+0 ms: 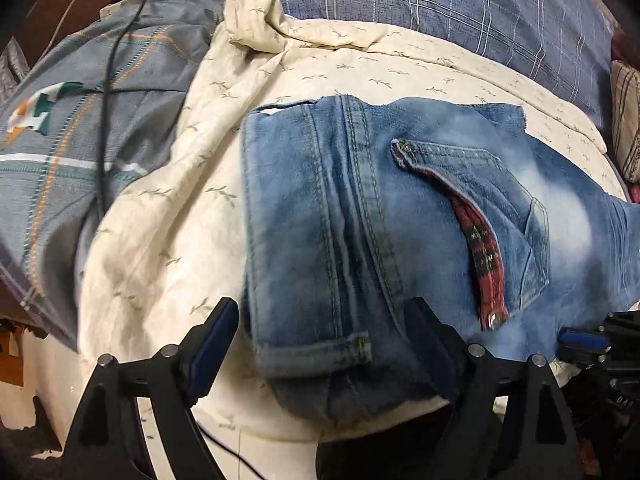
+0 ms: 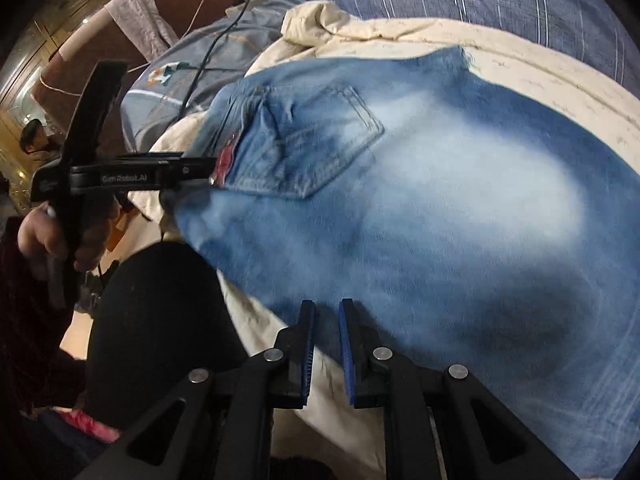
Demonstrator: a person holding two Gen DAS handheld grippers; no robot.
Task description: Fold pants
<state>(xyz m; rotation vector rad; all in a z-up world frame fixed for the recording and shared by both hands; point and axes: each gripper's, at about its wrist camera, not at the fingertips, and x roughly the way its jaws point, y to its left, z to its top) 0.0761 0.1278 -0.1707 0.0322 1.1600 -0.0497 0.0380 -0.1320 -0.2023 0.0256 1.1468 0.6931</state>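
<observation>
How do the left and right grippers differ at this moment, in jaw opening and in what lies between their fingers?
The left gripper stands wide open, its fingers astride the folded jeans near the waistband; the right gripper is nearly shut, only a narrow gap left. Denim lies between the left's fingers, ungripped; whether the right pinches fabric is unclear. Both have black arms with blue pads and point down at the jeans.

A cream leaf-print sheet [image 1: 168, 240] is covering the bed. Faded blue jeans [image 1: 360, 220] are lying on it, with a grey plaid blanket [image 1: 80, 140] bunching at nine o'clock.

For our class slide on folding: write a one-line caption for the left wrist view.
Open left gripper straddles folded blue jeans lying on a cream bedsheet.
</observation>
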